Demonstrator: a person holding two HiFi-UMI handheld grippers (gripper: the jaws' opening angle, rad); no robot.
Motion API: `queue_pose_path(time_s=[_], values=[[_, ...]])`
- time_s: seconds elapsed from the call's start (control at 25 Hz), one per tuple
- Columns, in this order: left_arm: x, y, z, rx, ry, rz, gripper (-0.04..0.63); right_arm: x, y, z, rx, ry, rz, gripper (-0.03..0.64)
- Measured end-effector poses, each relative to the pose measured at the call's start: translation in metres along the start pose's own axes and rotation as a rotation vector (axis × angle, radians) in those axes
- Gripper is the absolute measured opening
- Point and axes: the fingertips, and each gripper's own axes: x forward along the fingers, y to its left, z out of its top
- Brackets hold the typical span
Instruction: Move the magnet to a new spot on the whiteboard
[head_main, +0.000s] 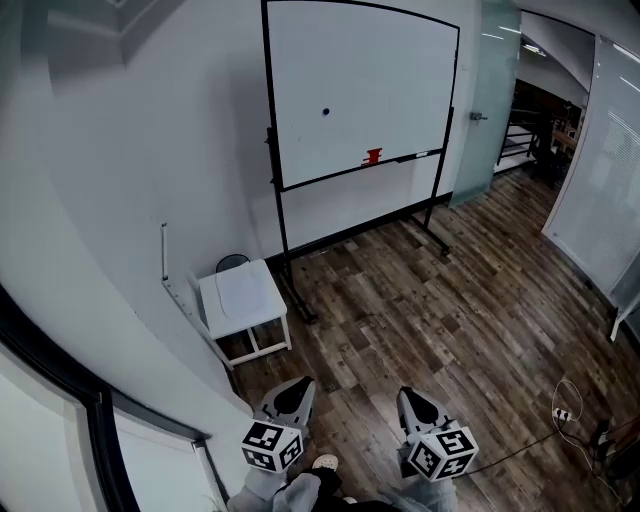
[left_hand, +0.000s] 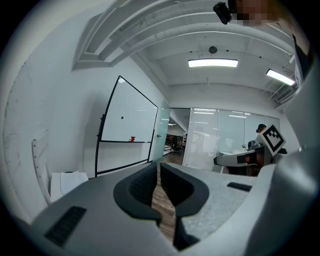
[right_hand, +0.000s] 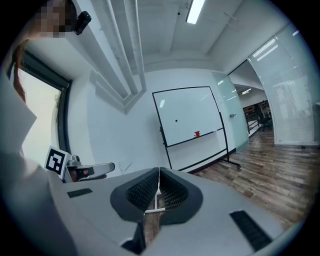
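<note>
The tall white whiteboard (head_main: 360, 90) has a smooth, glossy face in a thin black frame (head_main: 268, 120) that looks like metal, and the pale-green door (head_main: 490, 90) is frosted glass. The dark brown plank floor (head_main: 450, 320) shows wood grain with a faint sheen. The left grey tool (head_main: 299, 385) and right grey tool (head_main: 409, 396) are matt, grainy plastic with ribbed black pads (left_hand: 140, 187).

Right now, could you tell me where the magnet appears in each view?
Head view: the magnet is a dark dot on the whiteboard, upper centre.
Left gripper view: magnet left of centre.
Right gripper view: magnet near centre.
Shared landmark: red object at the whiteboard's lower edge, right of the magnet.
</note>
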Motion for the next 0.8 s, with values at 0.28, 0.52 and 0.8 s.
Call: queue_pose_path(time_s=[0.28,0.52,0.8], values=[[0.052,0.040,0.014,-0.008,0.012,-0.019,0.170,0.053,-0.013,0.018,0.004,-0.004,-0.024,0.029],[0.079,0.075,0.021,-0.009,0.015,-0.038,0.225,0.093,-0.020,0.025,0.009,-0.009,-0.055,0.029],[0.093,0.102,0.028,-0.005,0.002,-0.039,0.233,0.121,-0.018,0.033,0.007,-0.025,-0.052,0.029]])
